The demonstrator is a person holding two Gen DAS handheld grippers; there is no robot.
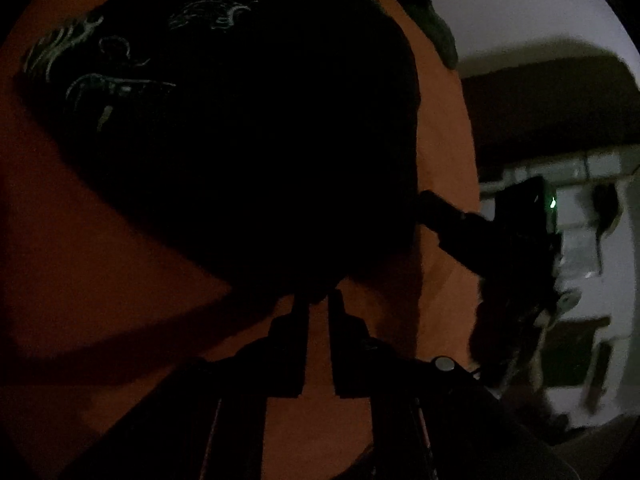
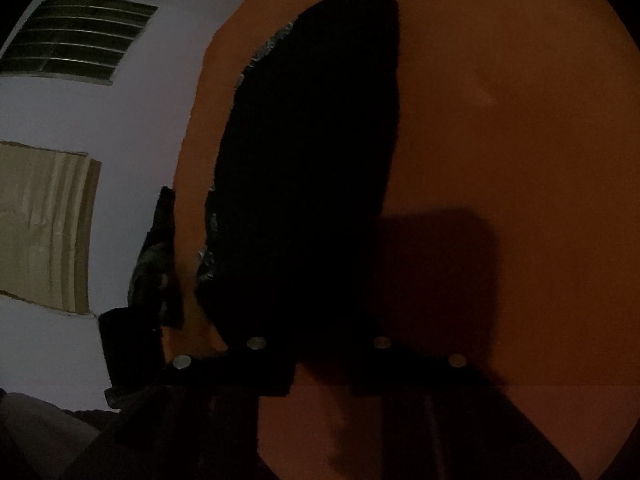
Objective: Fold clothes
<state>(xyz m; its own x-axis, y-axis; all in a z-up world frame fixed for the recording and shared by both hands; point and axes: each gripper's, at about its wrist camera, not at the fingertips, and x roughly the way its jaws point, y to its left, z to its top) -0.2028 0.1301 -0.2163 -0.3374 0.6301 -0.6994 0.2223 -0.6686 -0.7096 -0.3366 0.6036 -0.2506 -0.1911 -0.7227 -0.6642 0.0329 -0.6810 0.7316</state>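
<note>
A black garment [image 1: 248, 128] with a pale green print lies spread on the orange table [image 1: 80, 260]. My left gripper [image 1: 318, 300] stands at its near edge, fingers nearly together with a fold of the cloth pinched between the tips. My right gripper [image 1: 452, 220] reaches in from the right and touches the garment's right edge. In the right wrist view the same garment [image 2: 312, 140] runs as a long dark shape up the table [image 2: 520, 120]. My right gripper [image 2: 320, 332] merges with the dark cloth there, and its fingertips cannot be made out.
The scene is very dim. A second dark cloth [image 1: 436, 28] hangs over the table's far right edge, also seen as a dark cloth [image 2: 160, 264] in the right wrist view. Beyond the table are a pale wall [image 2: 120, 120], a vent [image 2: 80, 36] and cardboard [image 2: 44, 228].
</note>
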